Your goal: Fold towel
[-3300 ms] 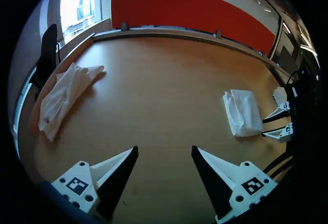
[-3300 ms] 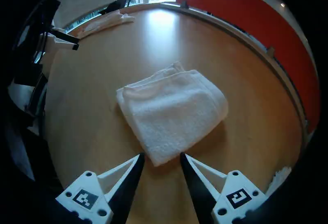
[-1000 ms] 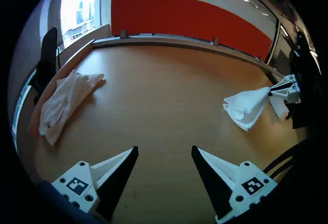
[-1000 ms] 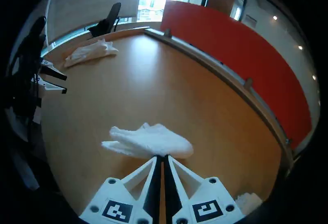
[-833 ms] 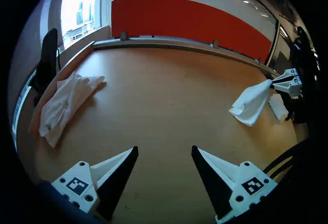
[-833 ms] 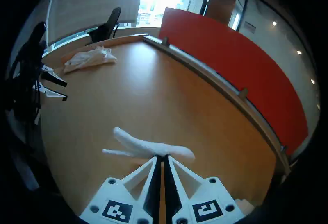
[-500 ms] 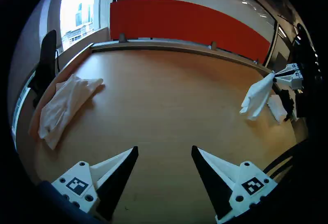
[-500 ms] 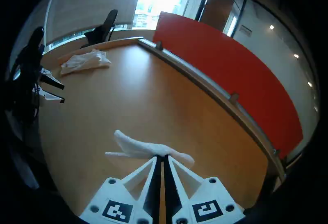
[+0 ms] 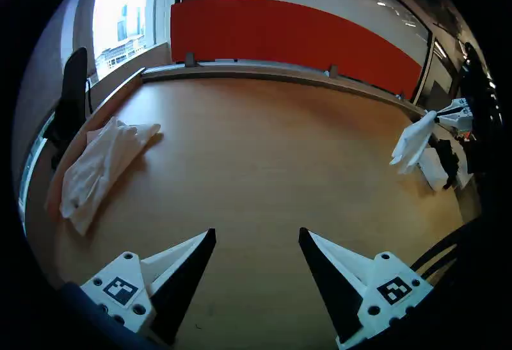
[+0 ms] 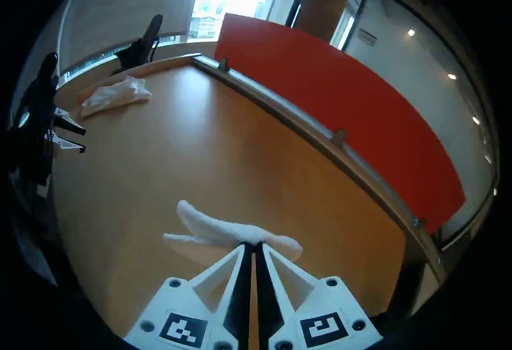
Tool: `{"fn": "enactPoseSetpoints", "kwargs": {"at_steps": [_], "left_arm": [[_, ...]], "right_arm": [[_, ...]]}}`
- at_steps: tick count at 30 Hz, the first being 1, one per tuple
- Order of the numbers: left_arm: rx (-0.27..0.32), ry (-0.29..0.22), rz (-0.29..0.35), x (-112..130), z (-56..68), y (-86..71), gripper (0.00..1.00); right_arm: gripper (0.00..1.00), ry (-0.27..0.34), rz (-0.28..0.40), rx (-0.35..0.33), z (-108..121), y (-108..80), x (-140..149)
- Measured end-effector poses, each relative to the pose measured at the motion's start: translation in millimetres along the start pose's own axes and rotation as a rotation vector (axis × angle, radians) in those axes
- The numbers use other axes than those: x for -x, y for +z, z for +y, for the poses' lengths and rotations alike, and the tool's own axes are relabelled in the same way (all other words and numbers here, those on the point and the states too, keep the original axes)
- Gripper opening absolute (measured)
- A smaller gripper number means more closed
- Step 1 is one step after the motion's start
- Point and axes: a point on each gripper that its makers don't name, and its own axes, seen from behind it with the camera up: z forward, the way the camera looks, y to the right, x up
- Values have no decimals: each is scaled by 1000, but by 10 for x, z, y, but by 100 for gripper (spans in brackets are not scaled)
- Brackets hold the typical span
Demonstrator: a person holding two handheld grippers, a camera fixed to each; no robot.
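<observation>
A folded white towel (image 10: 224,230) hangs in the air above the wooden table (image 10: 192,158), and my right gripper (image 10: 251,246) is shut on its edge. In the left gripper view the same towel (image 9: 411,145) dangles from the right gripper (image 9: 456,114) at the table's far right end. My left gripper (image 9: 256,231) hovers open over the bare table (image 9: 256,151) with nothing between its fingers; the right gripper view has it far off at the left (image 10: 64,135). A crumpled white towel (image 9: 102,158) lies at the table's left edge, also visible from the right gripper (image 10: 115,97).
Another folded white towel (image 9: 434,168) lies on the table's right end, below the hanging one. A red partition (image 9: 288,30) runs along the table's far edge. A black chair (image 9: 70,94) stands by the window at the left.
The right gripper shut on the folded towel, lifted it off the table and carried it up and to the right. The left gripper stayed in place, open.
</observation>
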Motion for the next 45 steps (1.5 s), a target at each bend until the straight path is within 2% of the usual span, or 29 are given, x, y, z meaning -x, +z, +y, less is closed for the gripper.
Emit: {"fn": "enactPoseSetpoints", "kwargs": {"at_steps": [14,31,38,45], "left_arm": [[-2,10,-7,-25,78,33,97],[-12,15,-24,-16,117,51,97],[-12,21,-28,-29,151,59,97],[-11,30,-28,-55,179,68,97]], "right_arm": [[4,40,-51,61,761,-115,310],[4,68,-125,148,1632,-225,668],[4,90,-143,175,1907,-283,769],[4,105,-156,195,2066,-354,856]]}}
